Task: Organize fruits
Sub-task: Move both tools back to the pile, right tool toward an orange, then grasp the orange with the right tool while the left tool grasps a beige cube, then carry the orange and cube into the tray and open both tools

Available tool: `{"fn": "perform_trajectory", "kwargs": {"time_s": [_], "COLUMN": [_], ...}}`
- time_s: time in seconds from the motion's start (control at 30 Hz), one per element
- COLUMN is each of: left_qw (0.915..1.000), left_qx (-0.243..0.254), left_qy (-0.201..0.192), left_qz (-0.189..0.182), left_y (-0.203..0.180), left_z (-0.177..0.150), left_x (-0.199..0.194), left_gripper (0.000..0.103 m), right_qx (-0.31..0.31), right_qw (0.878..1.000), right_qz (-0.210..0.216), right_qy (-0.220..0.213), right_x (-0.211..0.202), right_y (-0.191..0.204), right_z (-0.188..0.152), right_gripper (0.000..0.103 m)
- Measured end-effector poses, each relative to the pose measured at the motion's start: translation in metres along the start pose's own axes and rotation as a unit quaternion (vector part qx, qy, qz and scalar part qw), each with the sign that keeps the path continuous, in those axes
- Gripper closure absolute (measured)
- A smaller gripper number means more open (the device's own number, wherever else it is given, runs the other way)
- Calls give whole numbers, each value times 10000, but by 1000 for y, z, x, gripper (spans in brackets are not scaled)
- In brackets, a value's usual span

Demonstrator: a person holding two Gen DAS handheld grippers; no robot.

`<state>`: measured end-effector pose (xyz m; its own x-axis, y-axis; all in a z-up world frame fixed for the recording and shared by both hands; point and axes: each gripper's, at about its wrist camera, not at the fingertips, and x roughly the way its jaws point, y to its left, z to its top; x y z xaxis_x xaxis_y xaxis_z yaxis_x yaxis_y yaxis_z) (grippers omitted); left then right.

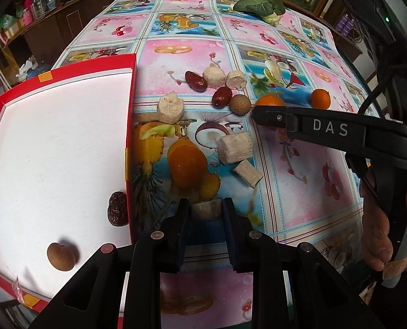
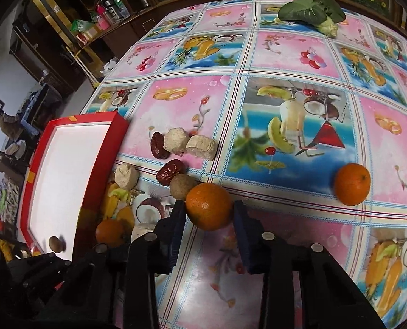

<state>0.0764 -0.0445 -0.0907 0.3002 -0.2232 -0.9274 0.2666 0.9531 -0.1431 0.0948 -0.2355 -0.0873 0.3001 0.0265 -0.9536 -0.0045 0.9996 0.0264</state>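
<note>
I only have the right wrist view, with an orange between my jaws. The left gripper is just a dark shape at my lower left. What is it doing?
Observer: The left gripper is shut on a pale chunk, just outside the red tray.
Operator: What's in the tray? I see only one brown round fruit.
Observer: A dried red date also lies inside, close against the wall that faces the loose fruit; that wall hides it from you.
Operator: Any more chunks loose near that gripper?
Observer: Two pale pieces lie touching each other on the tablecloth, just beyond its fingertips.
</note>
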Motion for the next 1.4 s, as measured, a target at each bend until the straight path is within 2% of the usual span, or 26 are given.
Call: {"fn": "perform_trajectory", "kwargs": {"time_s": [0.2,0.43,0.93,1.23,1.4], "left_qw": [10000,9993,9955,9914,9892], "left_qx": [3,91,9,-363,-593], "left_qy": [-44,-309,-819,-1085,-1080], "left_qz": [-2,166,473,643,790], "left_y": [-3,-14,-18,15,33], "left_z": [-6,-19,-56,-55,-50], "left_x": [-9,-37,-96,-124,-123], "left_gripper": [80,80,80,80,80], "right_qx": [121,175,-151,-395,-546], "right_qw": [9999,9993,9971,9955,9947], "right_qz": [57,71,181,264,350], "right_qy": [-92,-330,-730,-817,-793], "right_x": [-13,-45,-95,-105,-99], "right_y": [-3,2,42,68,84], "right_z": [-10,-26,-54,-54,-46], "right_gripper": [68,68,68,68,68]}}
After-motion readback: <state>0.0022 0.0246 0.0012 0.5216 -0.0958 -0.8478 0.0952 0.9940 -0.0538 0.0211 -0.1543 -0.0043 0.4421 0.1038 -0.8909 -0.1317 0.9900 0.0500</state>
